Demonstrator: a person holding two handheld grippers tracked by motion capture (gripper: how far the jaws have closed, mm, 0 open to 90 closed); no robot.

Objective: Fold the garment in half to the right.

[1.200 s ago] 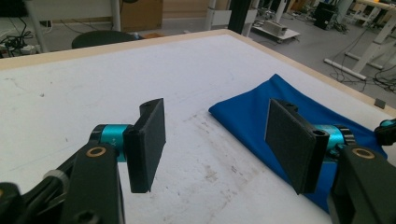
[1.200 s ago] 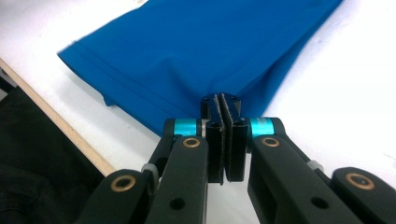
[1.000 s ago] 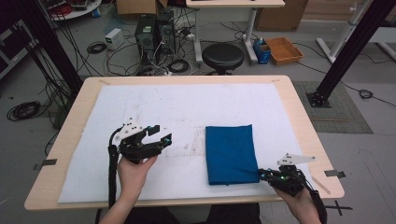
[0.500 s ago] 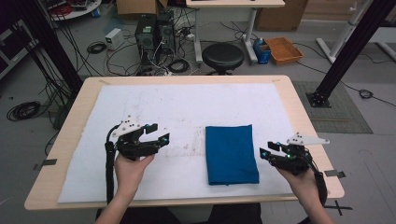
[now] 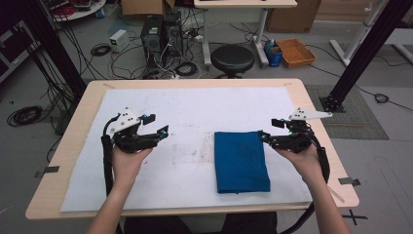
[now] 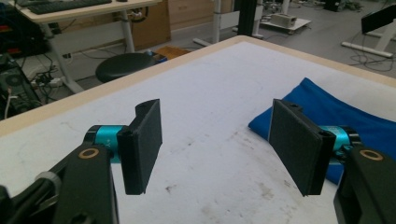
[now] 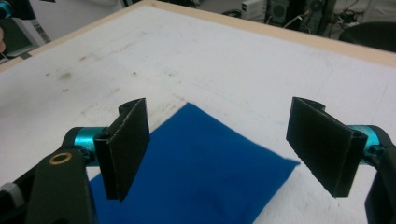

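I see a solid deep blue cloth (image 5: 242,161), plain with no print, lying on a white mat (image 5: 195,112) that carries faint grey-brown smudges and scuffs near its middle. The tabletop (image 5: 83,102) rim around the mat is pale wood. My left tongs (image 5: 158,125) and right tongs (image 5: 266,130) are black, with matte black pads (image 6: 144,144), turquoise metal collars behind them and small brass-coloured rings on the arms. Each carries a light grey plate on top.
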